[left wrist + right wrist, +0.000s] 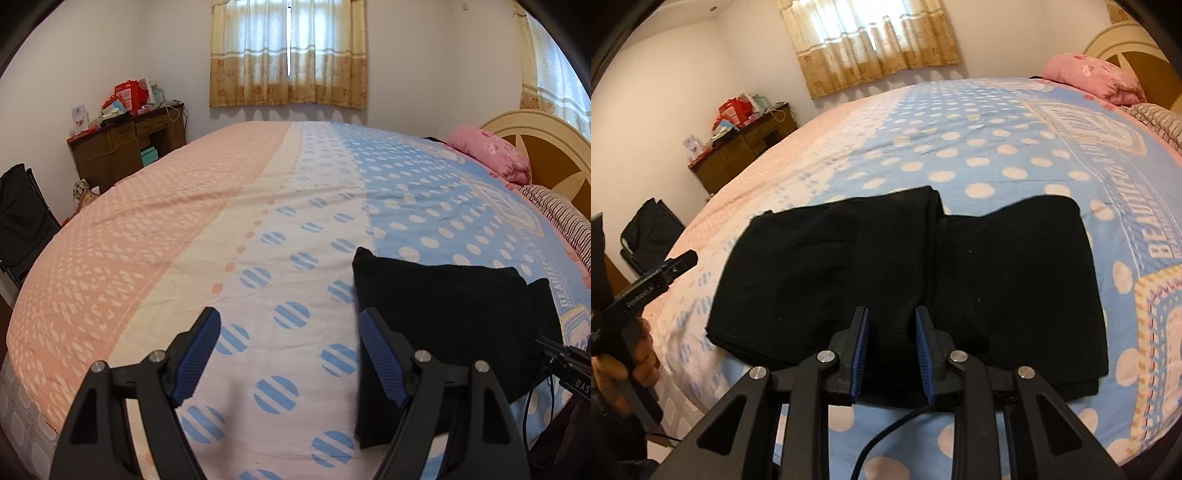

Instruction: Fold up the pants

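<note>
Black knit fabric is what I am working on: the pants (905, 280) lie folded into a squat bundle on the near part of the bed (221, 221), over the blue dotted band of the sheet, close to the edge where I stand. From my left, the left gripper (290, 350) hangs over bare sheet just beside the bundle's left end, its jaws spread wide and holding nothing; in the right wrist view I see it off to the side, clear of the cloth. At the middle, the right gripper (891, 347) sits at the near edge of the bundle, where a vertical crease splits it into a thicker left half and a flatter right half. Its blue pads (862, 350) stand partly apart with dark cloth between them, but I cannot tell whether they pinch it or merely frame it. I judge the folding nearly finished, with one last fold or a tidy-up left. The next move, I think, calls for a firm hold on the right half, carrying it leftward over the crease so the edges meet squarely. The bundle's long axis runs left to right across my view, parallel to the bed's near edge. Which end is the waistband I cannot make out.
</note>
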